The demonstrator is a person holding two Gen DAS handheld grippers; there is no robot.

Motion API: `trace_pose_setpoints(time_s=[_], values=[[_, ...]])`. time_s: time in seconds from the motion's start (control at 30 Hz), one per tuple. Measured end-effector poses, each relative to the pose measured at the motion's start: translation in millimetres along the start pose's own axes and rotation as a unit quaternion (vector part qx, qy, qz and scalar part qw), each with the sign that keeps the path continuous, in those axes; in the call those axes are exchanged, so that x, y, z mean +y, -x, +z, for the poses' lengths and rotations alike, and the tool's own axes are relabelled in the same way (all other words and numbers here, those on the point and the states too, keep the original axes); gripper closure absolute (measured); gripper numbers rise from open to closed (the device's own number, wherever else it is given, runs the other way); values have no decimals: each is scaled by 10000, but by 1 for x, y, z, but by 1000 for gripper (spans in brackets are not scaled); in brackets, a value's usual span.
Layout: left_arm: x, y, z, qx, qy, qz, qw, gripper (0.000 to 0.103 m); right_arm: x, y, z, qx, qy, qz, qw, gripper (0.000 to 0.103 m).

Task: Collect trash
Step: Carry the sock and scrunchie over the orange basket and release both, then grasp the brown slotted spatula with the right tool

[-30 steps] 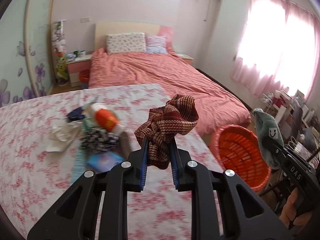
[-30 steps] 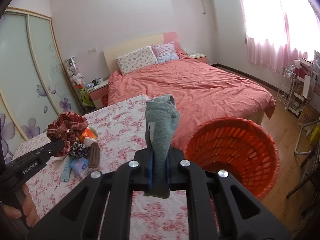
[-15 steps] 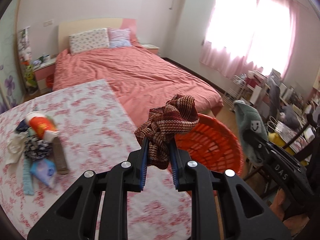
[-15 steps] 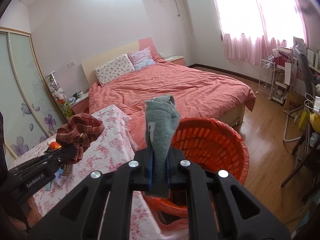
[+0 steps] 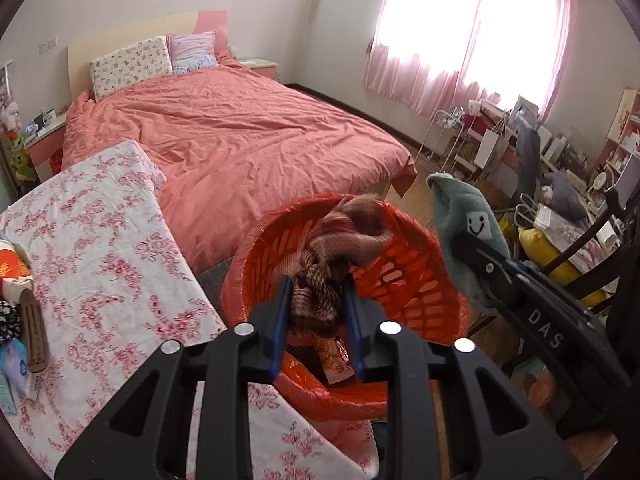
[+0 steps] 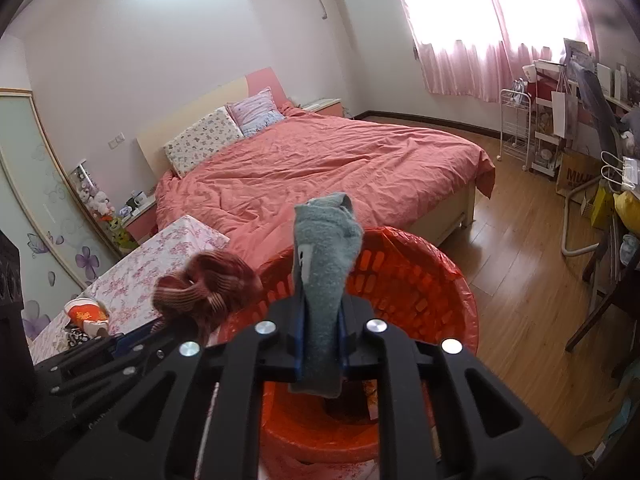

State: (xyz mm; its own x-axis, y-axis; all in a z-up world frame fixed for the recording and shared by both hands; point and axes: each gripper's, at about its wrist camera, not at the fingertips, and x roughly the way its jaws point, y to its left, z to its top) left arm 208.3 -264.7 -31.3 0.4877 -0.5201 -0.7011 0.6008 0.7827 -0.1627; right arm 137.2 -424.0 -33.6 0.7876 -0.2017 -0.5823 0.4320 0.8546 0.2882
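Far across the room I see the big bed [image 5: 224,136] with its coral cover, and nearer on the left the flowered table [image 5: 100,248], where a few bits of litter [image 5: 24,320] lie at the left edge, which I judge remain to be gathered. Just beside the table's right corner, on the floor, stands the orange basket [image 5: 404,276], lined with a red bag and already holding a snack wrapper [image 5: 334,358] at the bottom; I take it as the bin for this job, set close so that I can swing across from the tabletop. My left gripper [image 5: 314,314] hangs right over the basket's mouth, and its blue pads look spread a little wider than the striped brown cloth [image 5: 340,248] between them; the cloth is blurred, so I judge that the jaws have let go and it is dropping, though I cannot be sure it is quite free. My right gripper [image 6: 320,348] is to the right, above the basket's near rim, clamped tight on the grey-green sock [image 6: 326,264], which stands upright out of the pads; from the left view a smiley patch shows on it. I hold it there because, I judge, it goes in next, once the cloth has fallen clear.
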Motion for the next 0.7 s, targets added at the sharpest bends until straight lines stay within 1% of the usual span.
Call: trace_pose_setpoints(time_s=[0.03, 0.07, 0.1, 0.13, 0.2, 0.23, 0.27, 0.3, 0.37, 0.47, 0.53, 0.57, 0.6, 0.63, 0.7], values=[[1, -3, -1, 36, 12, 40, 10000, 64, -3, -4, 0, 14, -20, -19, 10000, 76], [2, -3, -2, 52, 29, 74, 10000, 58, -3, -6, 0, 25, -31, -36, 10000, 72], [4, -5, -3, 79, 53, 110, 9999, 55, -5, -9, 0, 37, -40, -56, 10000, 71], [8, -6, -5, 113, 83, 146, 9998, 54, -7, -12, -1, 53, -53, -82, 9999, 69], [14, -6, -7, 147, 122, 243, 9995, 47, -8, -15, -2, 64, -66, -106, 9999, 63], [17, -5, -9, 147, 135, 317, 9993, 45, -7, -16, -3, 58, -56, -123, 9999, 57], [22, -1, -11, 103, 140, 449, 9988, 41, -5, -16, -4, 38, -15, -152, 9999, 50], [24, 0, -12, 69, 122, 550, 9984, 37, -1, -14, -7, 15, 45, -183, 9998, 47], [33, 9, -19, -33, 84, 828, 9965, 31, 8, -13, -11, -39, 191, -207, 9996, 36], [54, 22, -30, -94, 148, 1162, 9931, 27, 25, -12, -18, -42, 443, -167, 9989, 29], [73, 32, -39, 9, 184, 1377, 9903, 26, 37, -13, -24, -4, 563, -91, 9984, 26], [83, 37, -43, 36, 229, 1514, 9882, 22, 45, -13, -27, 17, 617, -50, 9981, 25], [89, 42, -47, 48, 277, 1648, 9859, 11, 51, -13, -30, 42, 662, -11, 9978, 24], [102, 50, -53, 33, 365, 1883, 9814, 6, 60, -15, -33, 82, 723, 47, 9973, 23], [122, 63, -63, -19, 465, 2160, 9753, 4, 76, -15, -39, 148, 844, 147, 9962, 22]])
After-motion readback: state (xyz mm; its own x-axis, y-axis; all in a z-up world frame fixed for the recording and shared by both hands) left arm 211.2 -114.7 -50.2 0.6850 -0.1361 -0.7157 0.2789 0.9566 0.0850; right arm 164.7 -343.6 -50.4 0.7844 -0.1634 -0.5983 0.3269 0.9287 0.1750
